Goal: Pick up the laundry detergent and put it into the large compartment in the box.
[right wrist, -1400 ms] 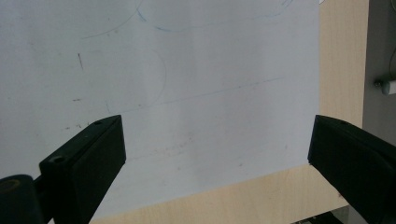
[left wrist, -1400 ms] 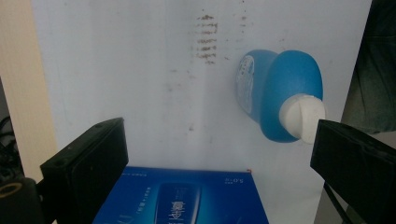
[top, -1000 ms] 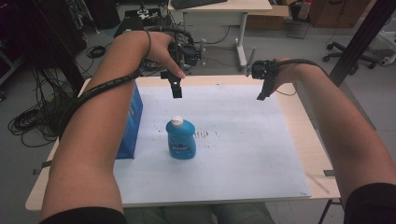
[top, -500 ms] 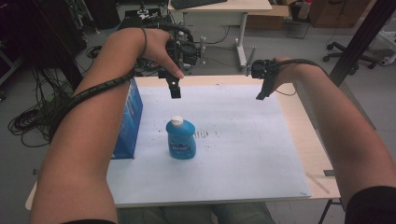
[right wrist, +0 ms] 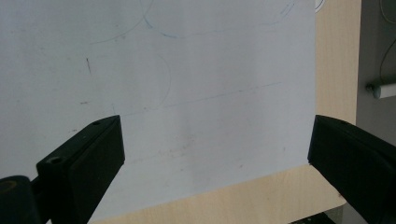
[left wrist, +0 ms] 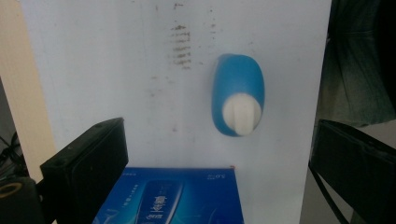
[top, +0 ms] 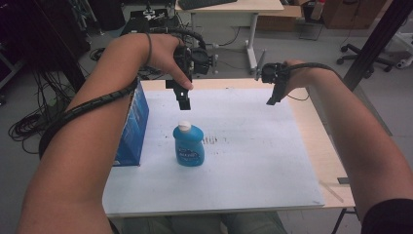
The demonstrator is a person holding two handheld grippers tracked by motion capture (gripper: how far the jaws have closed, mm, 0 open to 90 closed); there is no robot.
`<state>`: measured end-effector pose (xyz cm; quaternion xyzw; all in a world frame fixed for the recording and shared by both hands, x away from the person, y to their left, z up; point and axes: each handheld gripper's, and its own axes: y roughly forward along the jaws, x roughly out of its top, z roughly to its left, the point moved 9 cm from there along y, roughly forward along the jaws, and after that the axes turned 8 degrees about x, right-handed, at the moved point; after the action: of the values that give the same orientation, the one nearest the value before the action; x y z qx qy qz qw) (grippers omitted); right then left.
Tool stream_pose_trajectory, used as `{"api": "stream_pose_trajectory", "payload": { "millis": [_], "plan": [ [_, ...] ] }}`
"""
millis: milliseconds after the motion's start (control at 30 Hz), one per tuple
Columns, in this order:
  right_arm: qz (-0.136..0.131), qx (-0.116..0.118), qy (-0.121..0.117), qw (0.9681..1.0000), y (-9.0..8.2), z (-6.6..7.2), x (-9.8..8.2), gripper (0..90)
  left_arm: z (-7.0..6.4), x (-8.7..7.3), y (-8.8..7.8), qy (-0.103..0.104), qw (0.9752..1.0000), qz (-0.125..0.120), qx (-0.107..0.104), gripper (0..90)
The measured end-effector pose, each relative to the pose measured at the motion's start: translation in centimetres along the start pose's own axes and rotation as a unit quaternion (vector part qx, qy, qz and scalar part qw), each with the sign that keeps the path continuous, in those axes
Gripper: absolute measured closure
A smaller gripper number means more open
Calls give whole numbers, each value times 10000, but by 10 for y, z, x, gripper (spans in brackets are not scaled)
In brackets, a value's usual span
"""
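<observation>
The fingers (left wrist: 88, 172) of the left gripper (top: 183, 100) are staying wide open and creeping from the frame's top toward the blue bottle (top: 188, 145), while the right gripper (top: 272, 96) is hanging open too.

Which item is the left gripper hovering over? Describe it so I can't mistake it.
On the white sheet covering the table, look near its left side, beside the upright blue box. Just right of the box stands a small blue bottle, apart from it. Its rounded shoulders and white cap set it apart.
</observation>
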<state>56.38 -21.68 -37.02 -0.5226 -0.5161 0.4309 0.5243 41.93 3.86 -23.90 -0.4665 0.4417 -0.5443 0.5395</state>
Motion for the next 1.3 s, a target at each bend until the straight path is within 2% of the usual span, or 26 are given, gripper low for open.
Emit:
{"api": "stream_pose_trajectory", "payload": {
  "millis": [167,400,600,667,867,1000,1300],
  "plan": [
    [0,-17,-62,10000,1,1,3,36,-6,1,2,1,10000,-23,11,43],
    [-31,-19,-110,9999,1,3,5,36,-18,2,13,46,10000,3,-9,45],
    [-36,-51,-116,9999,1,3,4,37,-21,3,18,61,10000,-46,4,44],
    [-140,-34,-96,9999,1,3,5,38,-23,3,22,53,10000,-67,-37,44],
    [-117,-15,-53,9999,6,4,-1,37,-27,-1,34,39,9999,-48,-126,43],
    [-67,-4,-53,10000,9,4,-2,37,-30,-1,41,22,9999,-77,-112,42],
    [-119,-23,-111,9999,9,5,4,36,-35,-1,51,99,9998,-135,-93,42]
  ]
}}
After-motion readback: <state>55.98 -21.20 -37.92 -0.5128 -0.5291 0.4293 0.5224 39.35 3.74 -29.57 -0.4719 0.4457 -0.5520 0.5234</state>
